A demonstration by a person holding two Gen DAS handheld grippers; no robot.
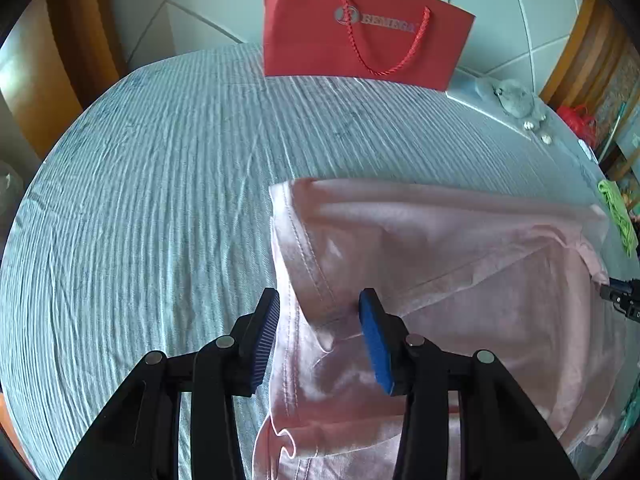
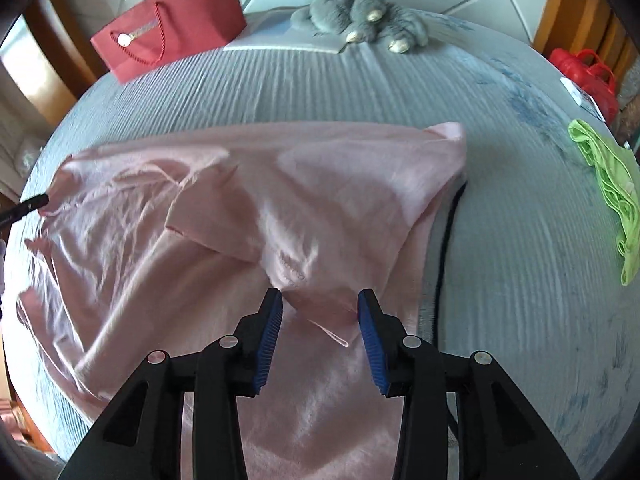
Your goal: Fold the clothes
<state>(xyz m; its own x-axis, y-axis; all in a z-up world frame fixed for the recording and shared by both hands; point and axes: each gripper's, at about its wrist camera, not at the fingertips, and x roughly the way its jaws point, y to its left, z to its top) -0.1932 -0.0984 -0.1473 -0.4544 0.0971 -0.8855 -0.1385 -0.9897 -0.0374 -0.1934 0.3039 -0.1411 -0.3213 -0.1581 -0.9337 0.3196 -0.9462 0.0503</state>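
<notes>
A bed [image 1: 140,168] covered in a pale blue ribbed sheet [image 2: 520,260] fills both views. A pink garment [image 2: 248,208], partly folded over on itself and creased, lies spread across the near half of the bed [image 2: 360,80]; in the left wrist view the same pink garment [image 1: 440,264] sits to the right of centre, its stitched hem edge turned up toward the camera. A red paper gift bag [image 1: 360,28] with twisted rope handles stands at the far edge of the mattress, and it shows in the right wrist view as well [image 2: 172,20]. A grey plush toy [image 2: 360,12] rests at the head of the bed, and a lime green garment [image 2: 608,196] lies crumpled near the right edge, well apart from the pink one. The left gripper [image 1: 320,308] hangs over the hem with its blue-padded jaws spread wide, holding nothing. The right gripper [image 2: 320,304] is likewise wide open above a fold of the pink fabric, gripping nothing.
</notes>
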